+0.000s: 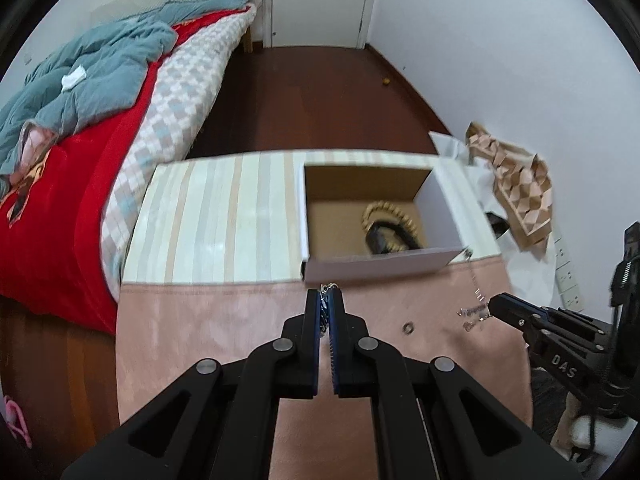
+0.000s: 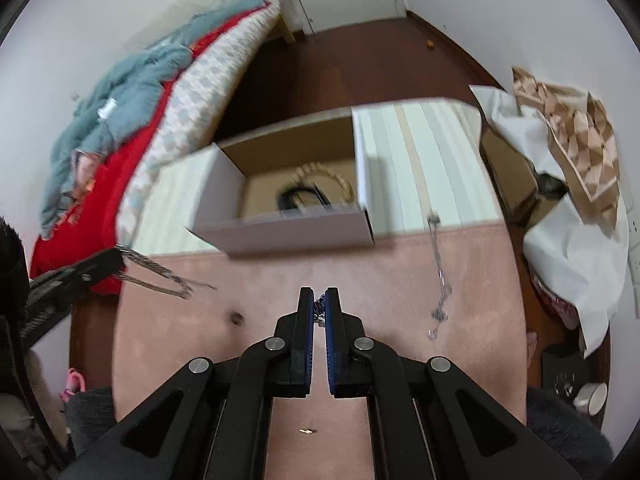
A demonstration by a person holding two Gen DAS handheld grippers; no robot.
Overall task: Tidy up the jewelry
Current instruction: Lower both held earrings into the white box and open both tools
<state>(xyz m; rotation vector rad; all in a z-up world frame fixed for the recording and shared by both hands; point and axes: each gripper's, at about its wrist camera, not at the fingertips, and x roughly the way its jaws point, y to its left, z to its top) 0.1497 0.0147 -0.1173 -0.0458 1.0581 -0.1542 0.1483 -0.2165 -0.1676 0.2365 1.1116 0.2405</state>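
A bed (image 1: 80,152) runs along the left of the room, with a red cover, a rumpled grey-blue quilt (image 1: 92,64) and a checked mattress edge. Beyond it lie a dark brown wood floor (image 1: 320,96), a white door (image 1: 320,0) and white walls. The work surface is a table under a pink cloth (image 1: 224,320) near the cameras and a striped cloth (image 1: 224,216) farther back.

The left gripper (image 1: 329,300) is pressed together on a silver chain (image 1: 328,289) just before the open white cardboard box (image 1: 384,264); in the right wrist view that chain (image 2: 160,276) trails loose from the gripper's tip at the left edge. Inside the box lie a gold bead bracelet (image 1: 390,216) and a dark band (image 1: 384,236). A small ring (image 1: 408,327) sits on the pink cloth.

The right gripper (image 2: 319,300) is pinched on a small piece of chain (image 2: 319,308). To its right another thin necklace (image 2: 439,276) stretches across the pink cloth. A tiny gold piece (image 2: 307,432) lies near the camera. At far right, white paper (image 2: 560,216) and a geometric-patterned bag (image 2: 576,148) pile against the wall.

The only legible writing is "DAS" on the right gripper's body in the left wrist view.
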